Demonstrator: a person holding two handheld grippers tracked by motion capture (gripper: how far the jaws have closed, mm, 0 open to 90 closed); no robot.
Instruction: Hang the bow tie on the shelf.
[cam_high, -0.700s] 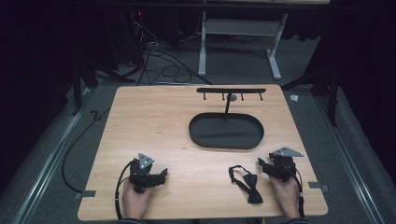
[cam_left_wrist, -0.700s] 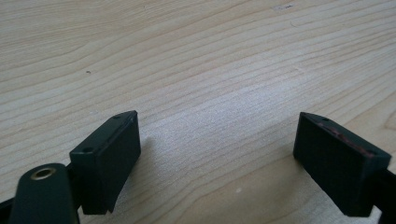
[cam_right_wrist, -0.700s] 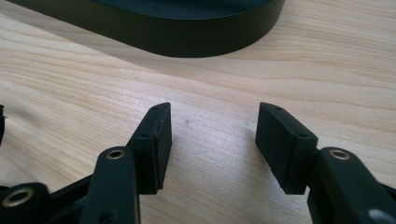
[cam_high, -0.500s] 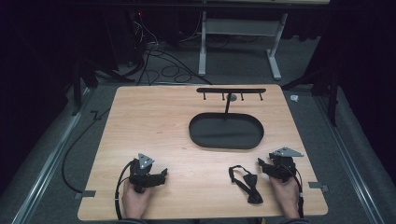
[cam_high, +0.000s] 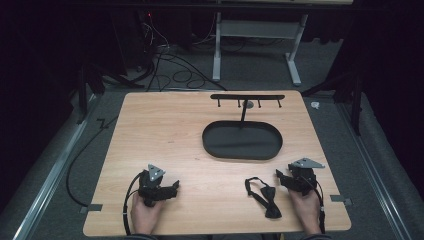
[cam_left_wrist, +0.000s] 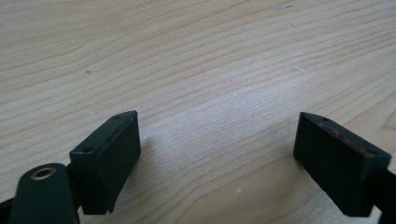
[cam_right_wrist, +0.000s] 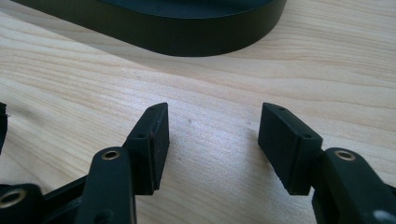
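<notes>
The black bow tie (cam_high: 263, 195) is lying flat on the wooden table (cam_high: 170, 130) near the front edge, just beside my right gripper (cam_right_wrist: 212, 140) but not touching it. In the right gripper view only a sliver of it shows, cut off at the left edge. That gripper's jaws are spread with bare wood between them, and the oval black tray (cam_right_wrist: 187, 32) ahead is cropped at the top. My left gripper (cam_left_wrist: 217, 154), well apart from the tie, is spread wide over bare table too.
</notes>
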